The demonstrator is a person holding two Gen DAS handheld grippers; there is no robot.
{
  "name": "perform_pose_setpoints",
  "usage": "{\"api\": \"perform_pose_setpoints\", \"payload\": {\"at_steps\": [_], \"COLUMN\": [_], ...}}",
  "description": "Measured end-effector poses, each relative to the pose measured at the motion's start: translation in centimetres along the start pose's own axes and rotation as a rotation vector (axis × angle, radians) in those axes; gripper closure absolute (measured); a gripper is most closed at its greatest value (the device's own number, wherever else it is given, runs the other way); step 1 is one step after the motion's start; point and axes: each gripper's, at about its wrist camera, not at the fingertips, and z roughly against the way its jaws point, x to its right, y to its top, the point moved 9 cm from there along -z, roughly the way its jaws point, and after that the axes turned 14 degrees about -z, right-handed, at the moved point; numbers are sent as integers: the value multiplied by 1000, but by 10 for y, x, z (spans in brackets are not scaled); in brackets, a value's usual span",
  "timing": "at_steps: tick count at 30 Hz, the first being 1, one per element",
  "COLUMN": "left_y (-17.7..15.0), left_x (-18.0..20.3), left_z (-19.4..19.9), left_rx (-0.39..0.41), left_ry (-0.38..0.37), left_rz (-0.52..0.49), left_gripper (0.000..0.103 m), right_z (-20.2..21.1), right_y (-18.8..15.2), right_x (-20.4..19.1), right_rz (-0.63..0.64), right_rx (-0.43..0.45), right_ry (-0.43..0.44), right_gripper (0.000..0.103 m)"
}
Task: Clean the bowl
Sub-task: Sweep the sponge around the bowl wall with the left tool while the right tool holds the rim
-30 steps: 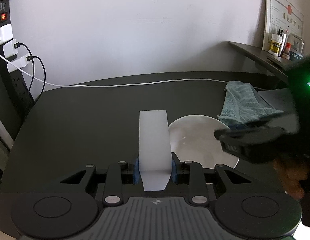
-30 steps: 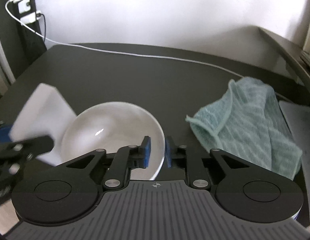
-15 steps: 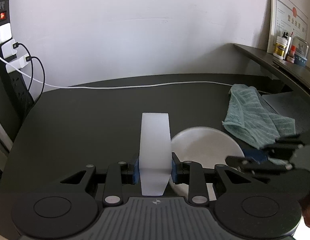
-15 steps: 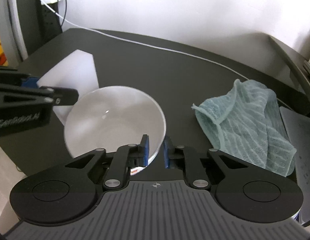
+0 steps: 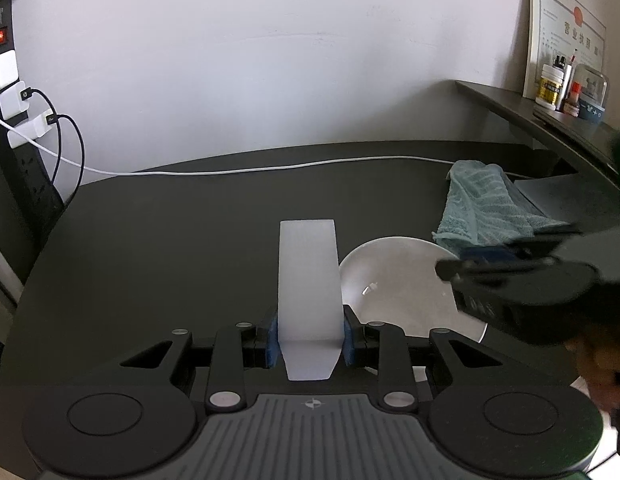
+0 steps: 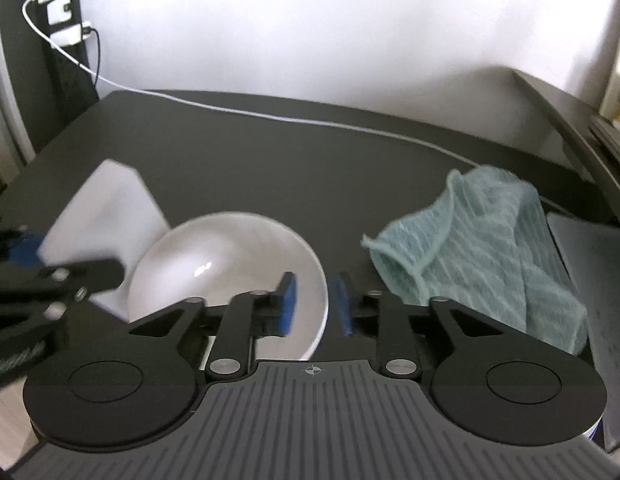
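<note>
Left wrist view: the left tool (image 5: 310,340) is clenching a white sponge block (image 5: 308,280) just beside the white bowl (image 5: 394,280) on the dark counter (image 5: 170,240).

Right wrist view: the right tool (image 6: 316,304) is straddling the bowl's near rim, fingers parted and not yet pinching. Next it probably needs to close on the rim so the sponge can wipe inside.

Item count, dark tabletop and side ledge

One white bowl (image 6: 230,256); one white sponge block (image 5: 308,280); one teal cloth (image 6: 482,248); one white cable (image 5: 270,168) across the table; three white plugs (image 5: 14,96) in one power strip; one framed certificate (image 5: 566,40); containers on the ledge too small to count.
</note>
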Motion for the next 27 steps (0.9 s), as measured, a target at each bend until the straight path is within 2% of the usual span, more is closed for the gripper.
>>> {"api": "perform_pose_setpoints", "payload": {"at_steps": [4,5,6,10,16,25,27], "left_y": [2,2,1,3,6,3,3], "left_x": [0,0,1,-2,-15,-14,-15], "left_z": [-2,-2,-2,-3,-10,-6,-5], "left_rx": [1,2,2,0,-3,-5,-5], "left_ry": [0,-3,-6,10,15,21,15], "left_rz": [6,8,11,5,22,26,28], "left_gripper": [75,75,75,75,76,76,75], "right_z": [5,6,6,4,5,-22,-22], "right_y": [-16,-19,-21,-23,-23,10,11], "right_x": [7,6,5,-2,-14,-23,-22], "right_rz": [-44,-44,-41,44,138,175,163], "right_rx": [-42,-46,-50,-22,-24,34,31], "right_ry": [-8,-2,3,3,58,11,9], "right_gripper": [73,80,81,88,97,93,89]}}
